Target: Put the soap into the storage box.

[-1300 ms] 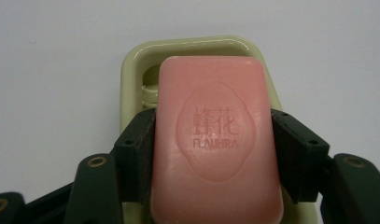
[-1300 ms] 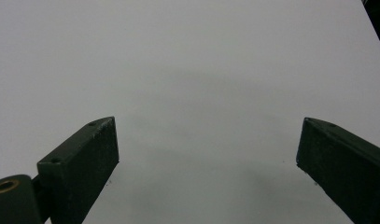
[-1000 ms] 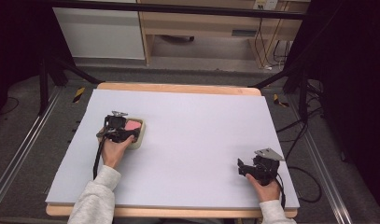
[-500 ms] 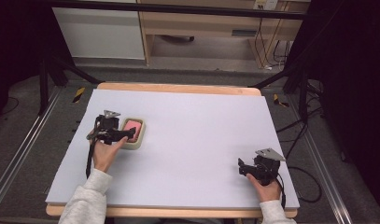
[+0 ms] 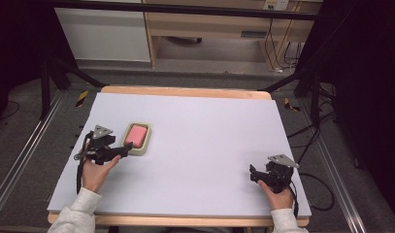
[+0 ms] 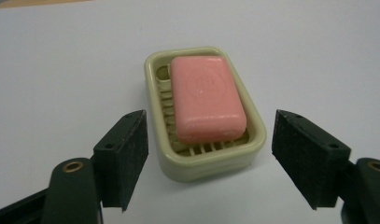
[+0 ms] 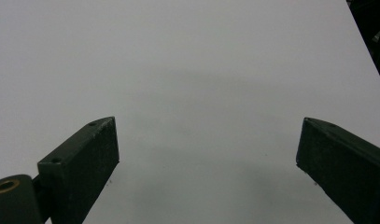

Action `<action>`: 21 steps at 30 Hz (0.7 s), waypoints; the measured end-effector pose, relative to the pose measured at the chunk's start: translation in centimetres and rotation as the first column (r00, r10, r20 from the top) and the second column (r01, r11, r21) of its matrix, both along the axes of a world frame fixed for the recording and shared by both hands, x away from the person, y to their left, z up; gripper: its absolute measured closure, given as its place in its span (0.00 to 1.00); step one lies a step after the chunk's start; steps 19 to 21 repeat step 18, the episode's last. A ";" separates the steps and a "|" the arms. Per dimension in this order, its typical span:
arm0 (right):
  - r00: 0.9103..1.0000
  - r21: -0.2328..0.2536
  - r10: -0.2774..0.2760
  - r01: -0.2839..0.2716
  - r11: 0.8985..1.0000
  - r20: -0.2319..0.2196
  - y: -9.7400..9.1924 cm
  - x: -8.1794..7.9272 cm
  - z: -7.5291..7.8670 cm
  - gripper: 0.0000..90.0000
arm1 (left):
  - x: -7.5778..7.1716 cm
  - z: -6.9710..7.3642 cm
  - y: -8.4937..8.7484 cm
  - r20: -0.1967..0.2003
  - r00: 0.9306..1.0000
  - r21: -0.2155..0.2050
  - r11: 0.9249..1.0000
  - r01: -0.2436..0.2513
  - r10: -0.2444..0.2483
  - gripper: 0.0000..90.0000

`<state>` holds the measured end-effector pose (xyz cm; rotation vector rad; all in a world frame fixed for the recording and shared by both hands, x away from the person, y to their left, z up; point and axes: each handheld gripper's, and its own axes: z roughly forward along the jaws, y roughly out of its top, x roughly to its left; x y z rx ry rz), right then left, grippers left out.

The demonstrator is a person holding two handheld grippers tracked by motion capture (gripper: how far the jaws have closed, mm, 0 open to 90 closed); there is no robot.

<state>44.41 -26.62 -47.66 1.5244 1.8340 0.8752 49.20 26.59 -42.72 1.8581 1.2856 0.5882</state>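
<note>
On the surface (image 5: 195, 126), left side: soap dish (image 6: 204, 116) between spread jaws
Left gripper (image 6: 208, 154) probably about to close on it; right gripper (image 7: 206, 158) idle, jaws spread

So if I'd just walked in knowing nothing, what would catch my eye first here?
Most likely the pink bar of soap, the one spot of colour, lying in a pale green slotted dish on the left part of the white table. Next, the left tool, held open just short of the dish. The right tool, also open, sits far off near the table's right front corner over bare surface.
</note>
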 end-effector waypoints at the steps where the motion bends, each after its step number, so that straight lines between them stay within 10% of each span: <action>1: 1.000 -0.003 -0.002 0.002 1.000 -0.002 0.0 0.0 0.0 0.07 | -0.2 -0.1 0.3 0.003 1.000 -0.001 1.000 -0.002 0.002 0.31; 21: 1.000 -0.004 -0.019 0.019 1.000 -0.010 -0.8 -0.4 -0.1 0.07 | -3.7 -3.6 4.4 0.004 0.997 -0.020 0.997 -0.081 0.081 0.30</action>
